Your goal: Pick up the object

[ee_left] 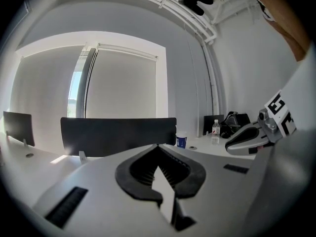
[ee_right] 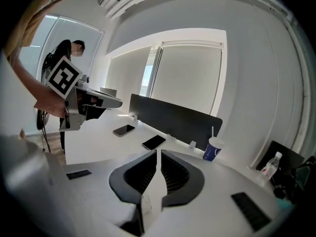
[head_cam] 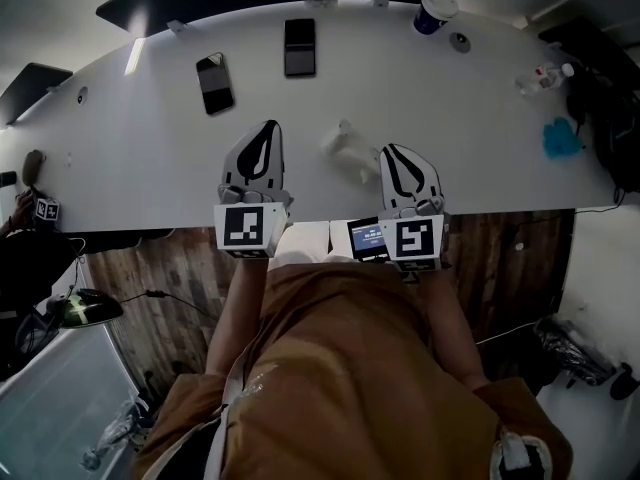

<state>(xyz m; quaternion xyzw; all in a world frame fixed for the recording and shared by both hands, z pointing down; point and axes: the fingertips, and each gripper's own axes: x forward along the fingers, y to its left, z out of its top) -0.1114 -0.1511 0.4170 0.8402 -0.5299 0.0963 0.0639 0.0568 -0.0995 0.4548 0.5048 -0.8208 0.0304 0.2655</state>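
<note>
A small pale, irregular object (head_cam: 347, 144) lies on the white table (head_cam: 150, 158), between and just ahead of the two grippers. My left gripper (head_cam: 268, 126) hovers over the table's near half, to the left of the object, its jaws closed tip to tip with nothing in them. To the object's right, my right gripper (head_cam: 389, 150) is also shut and empty. In the left gripper view the jaws (ee_left: 158, 146) meet at the tip; the right gripper view shows the same (ee_right: 158, 152). Neither gripper view shows the object.
Two dark phones (head_cam: 215, 83) (head_cam: 299, 46) lie toward the far side. A blue-and-white cup with a straw (head_cam: 433, 12) stands at the far right, with a clear bottle (head_cam: 545, 75) and a blue thing (head_cam: 561, 138) nearer the right edge. A dark screen panel (ee_right: 173, 117) borders the far edge.
</note>
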